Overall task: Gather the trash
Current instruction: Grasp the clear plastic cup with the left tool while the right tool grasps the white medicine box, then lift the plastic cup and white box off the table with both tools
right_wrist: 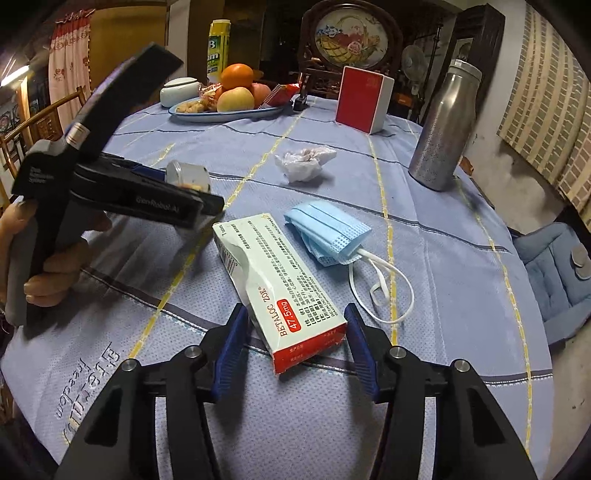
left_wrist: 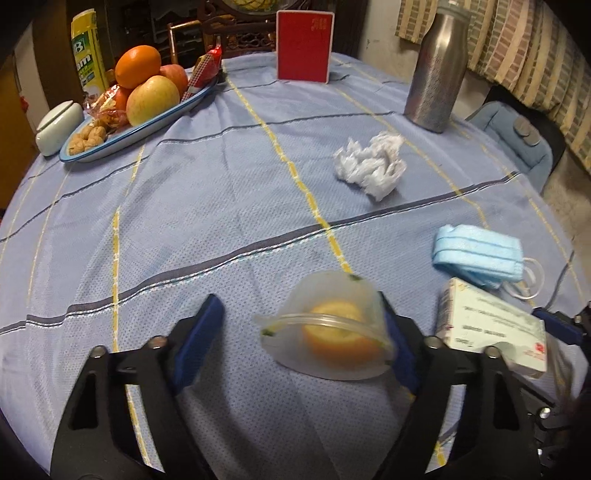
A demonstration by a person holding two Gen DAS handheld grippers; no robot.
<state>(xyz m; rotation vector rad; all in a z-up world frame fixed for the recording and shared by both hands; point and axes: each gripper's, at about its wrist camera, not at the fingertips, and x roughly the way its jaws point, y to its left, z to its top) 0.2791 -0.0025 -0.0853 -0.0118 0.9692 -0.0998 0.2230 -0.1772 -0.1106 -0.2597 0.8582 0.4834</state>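
Nearest the right wrist camera, the right gripper (right_wrist: 293, 349) straddles the red end of a crumpled medicine box (right_wrist: 280, 284) lying on the blue checked tablecloth (right_wrist: 443, 258); its right pad looks to be touching the box, while a gap shows at the left pad, so no firm grip. Over in the left wrist view, the left gripper (left_wrist: 299, 338) has a clear plastic cup (left_wrist: 325, 332) with a piece of orange peel inside lying between its jaws, hard against the right pad (left_wrist: 400, 345), the left pad standing well clear: half open, nothing clamped.

Just past the box lies a folded blue face mask (right_wrist: 327, 236), ear loops trailing toward the near edge. Farther on sits a crumpled white tissue (left_wrist: 369, 164), then a steel bottle (left_wrist: 437, 70) upright on the right, a red-faced box (left_wrist: 304, 46) standing at the far edge, and a blue-rimmed oval plate (left_wrist: 147, 127) of apples, an orange and walnuts on the left, with a white lidded jar (left_wrist: 59, 127) beside it.

Only the right wrist view shows the person's hand (right_wrist: 51, 273) around the left gripper's handle, a round framed picture (right_wrist: 351, 35) behind the table, and printed lettering on the cloth. Both views catch a blue cushioned seat (right_wrist: 554, 266) on the right.
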